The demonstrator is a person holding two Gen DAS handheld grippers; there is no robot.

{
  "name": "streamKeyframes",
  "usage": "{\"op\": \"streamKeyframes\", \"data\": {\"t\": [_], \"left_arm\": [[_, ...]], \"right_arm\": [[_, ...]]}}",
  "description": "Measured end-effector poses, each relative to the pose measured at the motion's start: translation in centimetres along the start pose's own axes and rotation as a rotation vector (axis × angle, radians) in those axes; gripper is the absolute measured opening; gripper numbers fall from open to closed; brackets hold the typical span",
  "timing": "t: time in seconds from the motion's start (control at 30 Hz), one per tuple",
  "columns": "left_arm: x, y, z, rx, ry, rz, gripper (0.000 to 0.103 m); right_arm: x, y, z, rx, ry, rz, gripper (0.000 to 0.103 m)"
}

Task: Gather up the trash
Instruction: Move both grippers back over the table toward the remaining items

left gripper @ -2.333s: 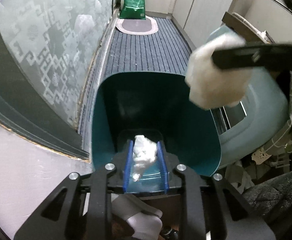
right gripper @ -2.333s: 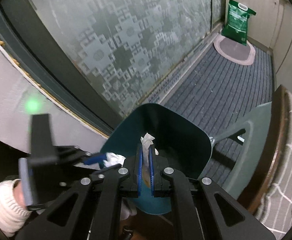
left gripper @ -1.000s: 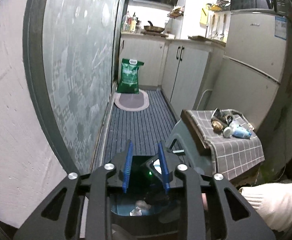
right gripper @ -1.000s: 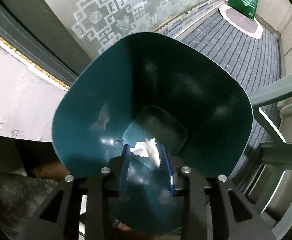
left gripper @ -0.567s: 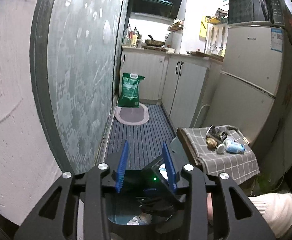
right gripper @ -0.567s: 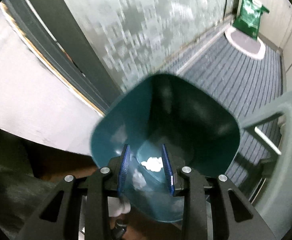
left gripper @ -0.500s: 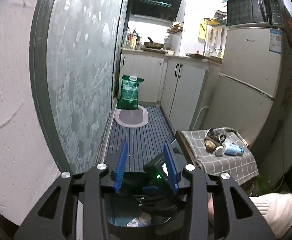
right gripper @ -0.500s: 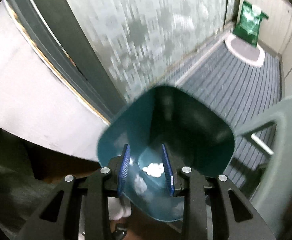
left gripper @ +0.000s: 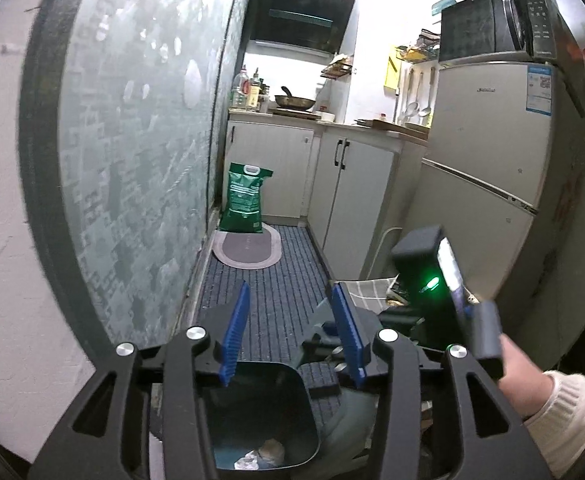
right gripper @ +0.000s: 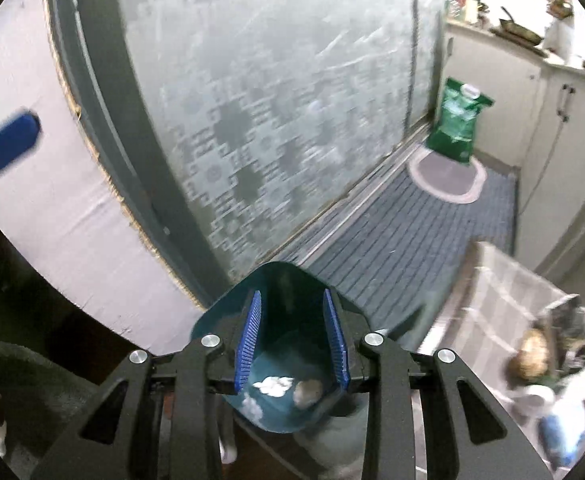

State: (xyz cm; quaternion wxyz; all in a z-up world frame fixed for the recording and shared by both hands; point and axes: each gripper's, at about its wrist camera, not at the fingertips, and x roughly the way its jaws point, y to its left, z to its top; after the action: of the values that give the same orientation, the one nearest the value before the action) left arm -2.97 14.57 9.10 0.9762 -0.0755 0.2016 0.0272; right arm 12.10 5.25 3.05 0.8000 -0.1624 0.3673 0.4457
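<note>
- Left tongs [left gripper: 290, 330]: jaws opening, nothing between them, above the bin [left gripper: 292, 420].
- Right tongs [right gripper: 292, 338]: spread, empty.
- Crumpled tissues [right gripper: 272, 386] lie on the bin's bottom, near its front wall.

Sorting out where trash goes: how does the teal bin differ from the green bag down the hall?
The teal bin is open-topped, with crumpled white trash at its bottom; the green bag looks closed, with a white handle. The bin is close below the camera; the bag stands upright at the far end, by the oval mat. Both sit along the frosted glass side.
</note>
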Motion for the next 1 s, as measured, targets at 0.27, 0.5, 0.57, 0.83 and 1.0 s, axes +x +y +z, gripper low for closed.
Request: {"op": "streamKeyframes", "data": {"t": [0.27,0.5,0.57,0.83,1.0], "left_arm": [[3.4,-3.1,-0.6,0.007,0.040,-0.032,0.049],[6.9,-7.1,-1.6,0.052,0.098,-0.084,0.051],[8.1,-8.4,-2.2,0.069,0.122,-0.096,0.051],[12.9,-12.1,-4.6,0.097,0.227,-0.142,0.051],[15.0,-13.8,-5.7,0.106,0.278,-0.151,0.051]], "right_arm": [[-4.7,-6.0,-1.4,0.070,-0.066,-0.072,0.037],[-9.0,-11.0,-3.3,0.131,-0.127,-0.128,0.046],[-9.8,-12.1,-4.0,0.150,-0.140,-0.126,0.049],[-12.7,-16.3,-6.8,0.187,-0.166,-0.138,0.060],[-13.3,-18.0,-8.4,0.197,-0.151,-0.134,0.061]]}}
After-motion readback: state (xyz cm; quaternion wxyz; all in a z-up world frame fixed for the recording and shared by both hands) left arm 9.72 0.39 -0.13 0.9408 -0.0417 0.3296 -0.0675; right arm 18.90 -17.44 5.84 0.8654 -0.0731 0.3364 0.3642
